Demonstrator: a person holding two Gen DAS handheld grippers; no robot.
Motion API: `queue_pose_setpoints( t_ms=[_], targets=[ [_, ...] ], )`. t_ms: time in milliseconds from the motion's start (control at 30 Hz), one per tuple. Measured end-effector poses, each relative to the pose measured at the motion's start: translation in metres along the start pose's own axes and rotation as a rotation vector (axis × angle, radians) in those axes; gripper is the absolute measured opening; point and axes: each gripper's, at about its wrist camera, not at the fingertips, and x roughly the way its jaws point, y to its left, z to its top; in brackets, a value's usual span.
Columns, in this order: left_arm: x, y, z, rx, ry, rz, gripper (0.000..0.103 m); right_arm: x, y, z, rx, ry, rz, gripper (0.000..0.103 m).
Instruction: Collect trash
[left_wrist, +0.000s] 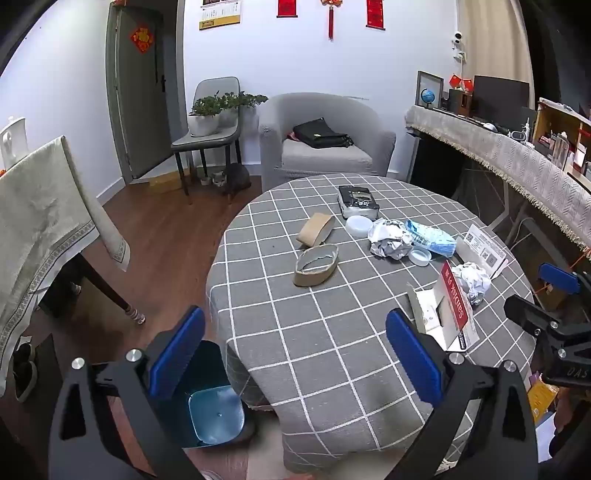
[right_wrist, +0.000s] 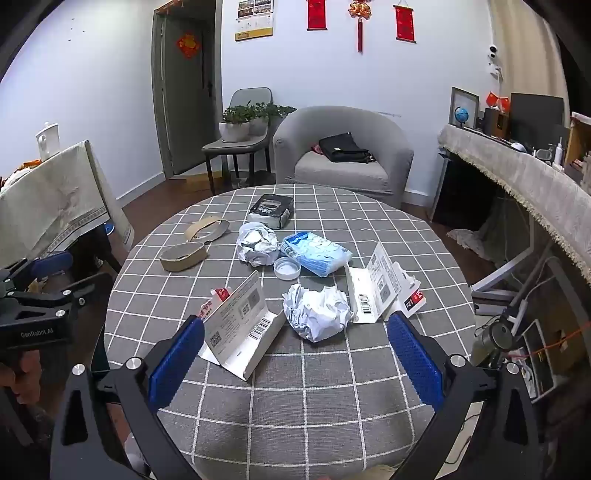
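Note:
Trash lies on a round table with a grey checked cloth (right_wrist: 306, 398). A crumpled paper ball (right_wrist: 317, 312) lies just ahead of my open, empty right gripper (right_wrist: 295, 363), with an opened white card package (right_wrist: 240, 332) at its left finger and another (right_wrist: 384, 291) to the right. Farther off are a second paper ball (right_wrist: 256, 243), a blue plastic packet (right_wrist: 316, 253), a white cap (right_wrist: 287, 267), two cardboard rings (right_wrist: 183, 255) and a dark box (right_wrist: 271, 211). My left gripper (left_wrist: 295, 354) is open and empty above the table's near left edge, over a blue bin (left_wrist: 216, 413) on the floor.
A grey armchair (left_wrist: 325, 144) with a black bag stands behind the table. A chair with potted plants (left_wrist: 210, 110) is by the door. A cloth-covered table (left_wrist: 44, 206) is at the left, a long draped counter (left_wrist: 517, 162) at the right. A cat (left_wrist: 231, 179) sits on the floor.

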Motion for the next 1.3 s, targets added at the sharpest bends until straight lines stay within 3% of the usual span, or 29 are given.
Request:
queue_pose_setpoints(
  t_ms=[1300],
  targets=[
    [-0.004, 0.0032, 0.0042, -0.011, 0.004, -0.005, 0.1, -0.0022, -0.0021, 0.0014, 0.013, -0.003, 0.009, 0.1]
  ],
)
